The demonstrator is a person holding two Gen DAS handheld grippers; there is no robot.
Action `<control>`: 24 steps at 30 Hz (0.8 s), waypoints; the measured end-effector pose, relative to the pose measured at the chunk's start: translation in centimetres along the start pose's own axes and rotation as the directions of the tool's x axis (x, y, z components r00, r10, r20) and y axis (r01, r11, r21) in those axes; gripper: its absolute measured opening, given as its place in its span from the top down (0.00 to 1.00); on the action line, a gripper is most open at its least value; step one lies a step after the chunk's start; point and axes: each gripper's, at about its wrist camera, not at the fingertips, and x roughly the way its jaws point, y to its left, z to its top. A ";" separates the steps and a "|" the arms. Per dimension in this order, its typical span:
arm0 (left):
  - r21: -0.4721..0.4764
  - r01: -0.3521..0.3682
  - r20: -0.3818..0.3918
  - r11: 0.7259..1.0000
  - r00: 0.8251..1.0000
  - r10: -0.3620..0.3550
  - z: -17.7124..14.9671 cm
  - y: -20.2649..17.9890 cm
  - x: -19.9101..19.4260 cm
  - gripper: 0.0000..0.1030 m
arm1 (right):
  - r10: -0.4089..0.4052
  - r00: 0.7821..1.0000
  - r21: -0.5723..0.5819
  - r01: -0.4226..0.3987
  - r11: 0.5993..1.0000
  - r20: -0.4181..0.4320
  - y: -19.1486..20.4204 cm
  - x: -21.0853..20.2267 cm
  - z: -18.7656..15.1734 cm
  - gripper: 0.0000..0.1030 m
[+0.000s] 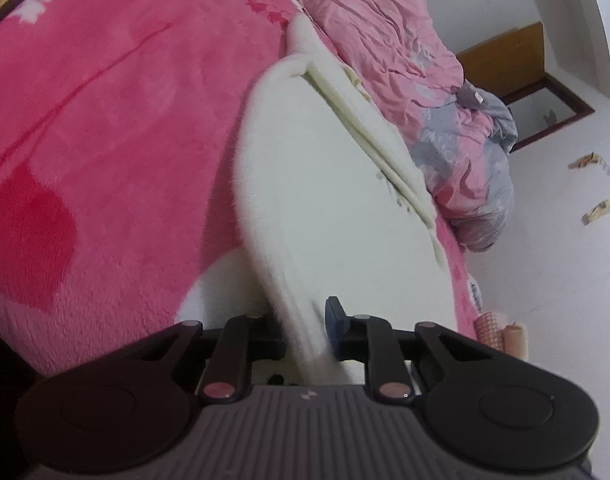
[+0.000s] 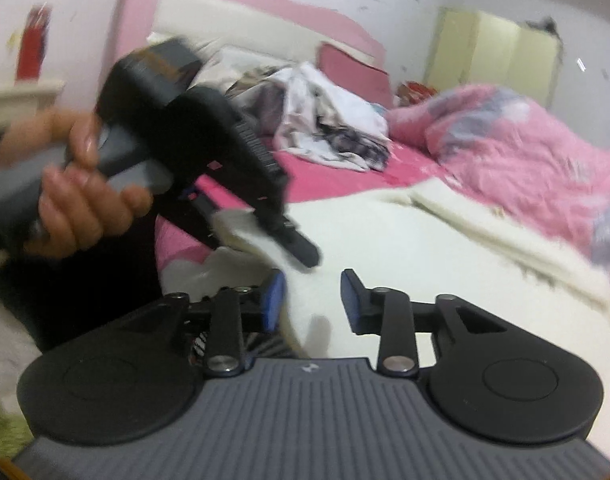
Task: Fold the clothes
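Garment status: white fleece garment (image 1: pixel 325 200) lies doubled on the pink bed (image 1: pixel 105 140) near its foot edge, beside the crumpled quilt (image 1: pixel 405 52). Left gripper (image 1: pixel 305 324) is clamped on a raised edge of it; right gripper (image 2: pixel 312 300) stands parted, fleece between its fingers, ungripped. Folding appears partway; final folds remain.
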 end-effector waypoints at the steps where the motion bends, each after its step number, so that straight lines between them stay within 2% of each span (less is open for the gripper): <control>1: 0.004 -0.003 -0.001 1.000 1.000 0.003 0.0 -0.1 0.0 0.81 | -0.008 1.000 0.054 0.008 0.999 0.005 -1.1 -0.5 -0.1 0.59; 4: 0.011 -0.006 -0.004 1.000 1.000 0.006 0.0 -0.1 -0.1 0.80 | -0.047 0.999 0.217 0.042 0.975 0.016 -4.4 -2.1 -0.5 0.58; 7: 0.003 0.004 -0.004 1.000 1.000 -0.004 -0.1 0.2 -0.2 0.80 | -0.118 0.993 0.392 0.100 0.915 0.023 -8.4 -4.7 -1.5 0.57; 9: -0.006 0.014 -0.005 1.000 1.000 -0.014 -0.2 0.5 -0.2 0.80 | -0.176 0.984 0.514 0.147 0.845 0.008 -11.6 -6.5 -2.4 0.56; 12: -0.021 0.029 -0.007 0.999 1.000 -0.029 -0.4 0.9 -0.3 0.80 | -0.241 0.970 0.684 0.195 0.703 -0.029 -16.4 -9.6 -4.6 0.50; 15: -0.052 0.043 -0.017 0.998 0.999 -0.044 -0.2 1.4 -0.3 0.81 | -0.273 0.961 0.806 0.196 0.559 -0.044 -19.7 -12.3 -7.6 0.48; 18: -0.069 0.046 -0.022 0.997 0.999 -0.047 -0.1 1.6 -0.2 0.81 | -0.268 0.960 0.878 0.199 0.436 -0.085 -21.6 -13.3 -10.3 0.47; 21: -0.067 0.038 -0.021 0.997 0.999 -0.039 -0.1 1.4 -0.1 0.81 | -0.242 0.964 0.916 0.193 0.352 -0.110 -22.6 -13.1 -12.3 0.47; 24: -0.057 0.032 -0.023 0.998 0.999 -0.033 -0.1 1.2 -0.1 0.81 | -0.210 0.972 0.937 0.171 0.305 -0.109 -23.2 -12.1 -13.4 0.47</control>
